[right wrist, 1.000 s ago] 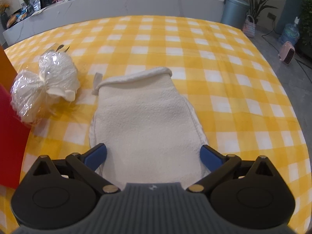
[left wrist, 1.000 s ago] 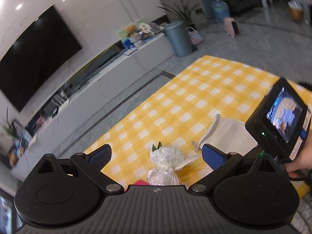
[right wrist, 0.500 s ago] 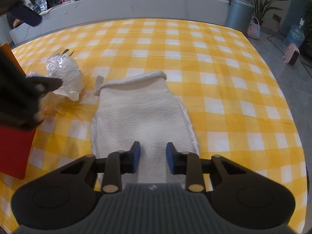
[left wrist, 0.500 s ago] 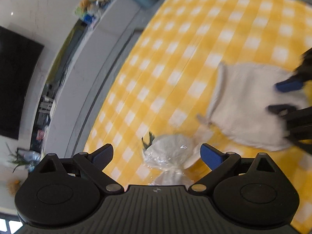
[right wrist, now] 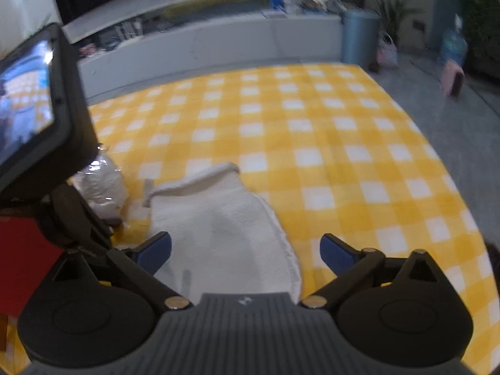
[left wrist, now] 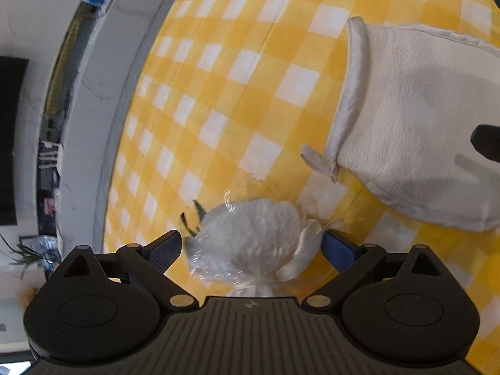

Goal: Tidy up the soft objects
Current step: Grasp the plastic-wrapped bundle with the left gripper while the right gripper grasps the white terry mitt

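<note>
Left hand-held gripper (left wrist: 252, 245) spread around wrapped bundle (left wrist: 250, 240), right hand-held gripper (right wrist: 245, 248) just reopened above mitt (right wrist: 225, 228)

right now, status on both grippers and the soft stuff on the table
Left gripper open, straddling plastic-wrapped bundle, not clamped. Right gripper just reopened, over white mitt, nothing held. Mitt flat on checked cloth. Nothing in the way.

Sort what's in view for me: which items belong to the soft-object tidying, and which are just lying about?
Belongs to the job:
- white terry mitt
- plastic-wrapped white bundle, between the open left hand-held gripper fingers
- right hand-held gripper, open over the mitt

Just around:
- yellow checked tablecloth
- red box
- grey bin
</note>
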Action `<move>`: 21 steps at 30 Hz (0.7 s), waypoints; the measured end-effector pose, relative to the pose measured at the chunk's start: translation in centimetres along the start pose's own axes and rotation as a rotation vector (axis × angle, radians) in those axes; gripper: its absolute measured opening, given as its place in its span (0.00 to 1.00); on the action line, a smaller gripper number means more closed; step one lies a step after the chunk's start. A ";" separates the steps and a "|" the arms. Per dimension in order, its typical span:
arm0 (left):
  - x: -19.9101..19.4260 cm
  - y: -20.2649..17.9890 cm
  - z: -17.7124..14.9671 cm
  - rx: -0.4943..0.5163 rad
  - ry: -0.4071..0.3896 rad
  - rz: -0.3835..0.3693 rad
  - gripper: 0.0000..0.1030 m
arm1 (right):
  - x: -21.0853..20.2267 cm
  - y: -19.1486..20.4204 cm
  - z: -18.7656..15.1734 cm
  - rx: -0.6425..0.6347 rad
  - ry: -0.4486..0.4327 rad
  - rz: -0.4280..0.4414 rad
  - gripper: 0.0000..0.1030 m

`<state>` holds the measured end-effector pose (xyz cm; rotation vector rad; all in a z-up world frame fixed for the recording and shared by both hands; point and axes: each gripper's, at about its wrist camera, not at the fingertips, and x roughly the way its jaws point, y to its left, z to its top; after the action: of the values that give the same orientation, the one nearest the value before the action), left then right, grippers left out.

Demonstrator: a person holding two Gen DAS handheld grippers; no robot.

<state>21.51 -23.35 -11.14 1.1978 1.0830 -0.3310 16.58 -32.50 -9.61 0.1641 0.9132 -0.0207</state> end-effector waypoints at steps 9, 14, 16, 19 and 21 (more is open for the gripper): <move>-0.6 -0.2 0.5 -0.029 -0.020 -0.047 0.70 | 2.4 1.9 -0.9 -0.079 0.098 -0.006 0.97; -1.9 0.6 -0.3 -0.085 -0.088 -0.071 0.65 | 2.4 1.5 -0.9 -0.077 0.091 -0.039 0.97; -3.5 2.3 -1.0 -0.173 -0.142 -0.127 0.65 | 2.2 1.1 -0.7 -0.052 0.083 -0.042 0.97; -6.9 5.0 -3.1 -0.296 -0.263 -0.173 0.65 | 1.8 0.5 -0.5 -0.012 0.068 -0.018 0.97; -9.5 6.3 -5.2 -0.369 -0.349 -0.196 0.65 | 1.9 0.4 -0.5 0.016 0.073 0.012 0.97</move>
<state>18.78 -19.39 0.38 0.6770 0.9073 -0.4510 17.39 -31.90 -11.35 0.1858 0.9854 -0.0109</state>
